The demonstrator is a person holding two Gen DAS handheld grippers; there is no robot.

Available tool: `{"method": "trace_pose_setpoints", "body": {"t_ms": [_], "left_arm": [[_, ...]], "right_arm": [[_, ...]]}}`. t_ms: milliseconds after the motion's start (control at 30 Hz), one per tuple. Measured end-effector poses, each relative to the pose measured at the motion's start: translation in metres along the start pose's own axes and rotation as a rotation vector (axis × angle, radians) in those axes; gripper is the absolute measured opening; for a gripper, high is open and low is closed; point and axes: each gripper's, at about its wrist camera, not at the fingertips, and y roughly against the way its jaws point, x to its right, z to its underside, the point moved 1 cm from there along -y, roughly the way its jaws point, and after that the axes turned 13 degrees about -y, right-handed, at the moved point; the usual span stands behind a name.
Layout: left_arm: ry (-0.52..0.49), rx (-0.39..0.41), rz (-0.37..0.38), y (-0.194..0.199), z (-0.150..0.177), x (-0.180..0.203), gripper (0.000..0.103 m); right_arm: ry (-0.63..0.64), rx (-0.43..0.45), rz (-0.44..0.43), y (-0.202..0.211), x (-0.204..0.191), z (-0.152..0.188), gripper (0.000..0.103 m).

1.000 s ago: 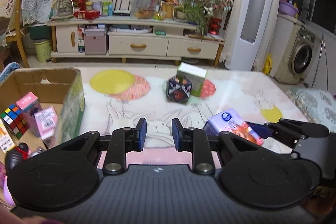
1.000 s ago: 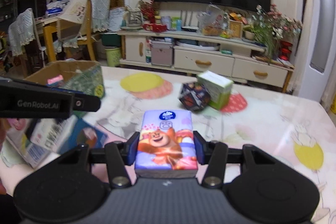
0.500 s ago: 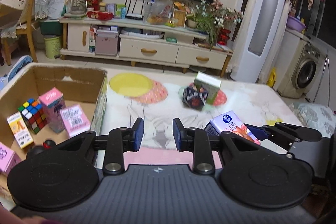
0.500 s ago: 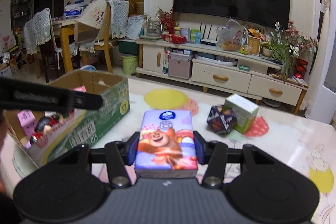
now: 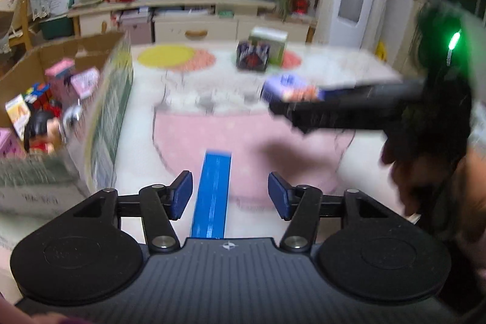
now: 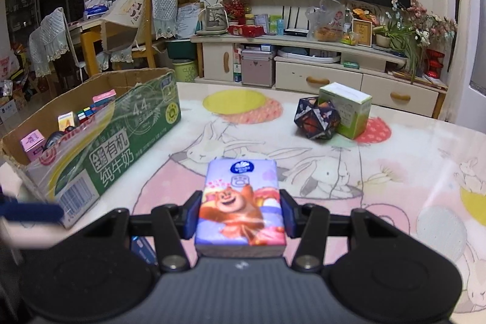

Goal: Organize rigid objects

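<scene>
Item 1: right gripper (image 6: 240,214), mine, clenched on the tissue pack (image 6: 241,202) with the bear print. I grip its long sides so the flat face stays level for a drop. The pack rides above the table (image 6: 395,172), clear of the surface.

Item 2: cardboard box (image 6: 127,129), at ten o'clock from the right gripper, top open. Small cartons and a colour cube already sit inside, so I judge it the collecting bin and the pack's destination. I expect a leftward carry over the near wall.

Item 3: left gripper (image 5: 230,195), mine, jaws released wide, nothing gripped. A blue strip (image 5: 212,193) lies between the fingers, untouched by either pad; what it is I cannot tell. The view is blurred.

Item 4: not yet collected, at one o'clock on the far table: a dark faceted toy (image 6: 316,120) touching a green-and-white carton (image 6: 349,111).

Risk: the pack clipping the box rim on entry.
</scene>
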Motion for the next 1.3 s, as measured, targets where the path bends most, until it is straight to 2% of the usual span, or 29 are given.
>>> {"method": "trace_pose_setpoints", "body": {"t_ms": [100, 233, 433, 533, 600, 667, 733, 767, 967, 1300], "left_arm": [[-0.009, -0.057, -0.037, -0.016, 0.006, 0.000, 0.067], [-0.004, -0.092, -0.085, -0.032, 0.013, -0.005, 0.064], [-0.005, -0.133, -0.103, -0.053, 0.019, -0.004, 0.060], [0.002, -0.140, -0.115, -0.058, 0.018, -0.005, 0.051], [0.008, -0.142, -0.115, -0.060, 0.017, -0.005, 0.050], [-0.001, -0.140, -0.109, -0.060, 0.015, -0.003, 0.038], [-0.012, -0.141, -0.120, -0.060, 0.014, -0.001, 0.030], [-0.013, -0.145, -0.129, -0.059, 0.013, -0.001, 0.030], [0.009, -0.106, -0.101, -0.049, 0.004, -0.003, 0.029], [0.072, 0.045, -0.088, 0.001, -0.038, -0.025, 0.030]], "right_arm": [[-0.003, 0.002, -0.018, 0.004, 0.000, 0.002, 0.051], [0.003, 0.007, -0.035, 0.007, 0.002, 0.004, 0.051], [-0.015, -0.004, -0.047, 0.006, 0.008, 0.006, 0.051], [-0.010, -0.009, -0.051, 0.006, 0.008, 0.008, 0.051], [-0.011, -0.017, -0.054, 0.004, 0.008, 0.009, 0.051], [-0.010, -0.023, -0.056, 0.003, 0.009, 0.010, 0.051], [-0.011, -0.031, -0.056, 0.002, 0.009, 0.011, 0.051], [-0.012, -0.034, -0.056, 0.002, 0.009, 0.011, 0.051], [-0.015, -0.037, -0.052, 0.001, 0.010, 0.012, 0.051], [-0.026, -0.023, -0.063, 0.007, 0.006, 0.000, 0.051]]}}
